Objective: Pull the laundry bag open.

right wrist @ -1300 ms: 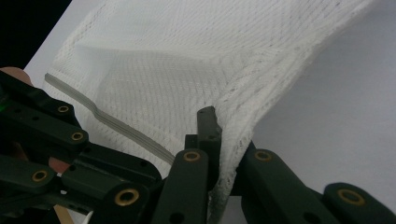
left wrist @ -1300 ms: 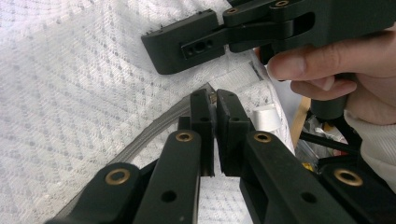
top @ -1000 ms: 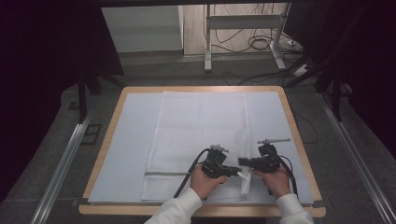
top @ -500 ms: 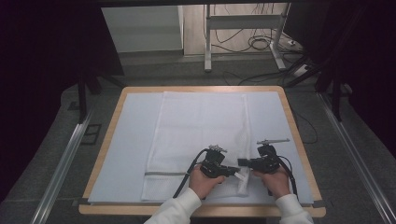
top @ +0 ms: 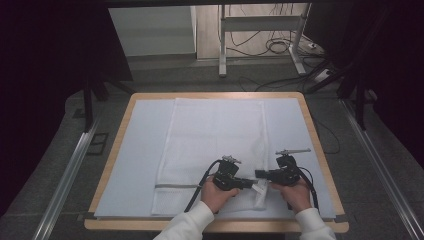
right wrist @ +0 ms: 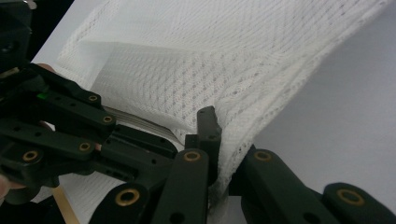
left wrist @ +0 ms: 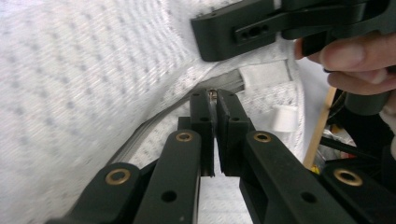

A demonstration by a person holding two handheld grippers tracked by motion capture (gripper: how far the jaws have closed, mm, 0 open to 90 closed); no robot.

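High view: white mesh bag (top: 215,150) flat, near corner lifted; left tool (top: 248,184), right tool (top: 260,175) clamp it.

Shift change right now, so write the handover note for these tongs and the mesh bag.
Left tongs: shut on the zipper pull of the mesh bag.
Right tongs: shut on the bag's fabric beside the zipper end.
Bag: flat on the table, near right corner lifted between both tongs.
Done: both grips set.
Left: probably working the zipper along the near edge; which way, I cannot tell.
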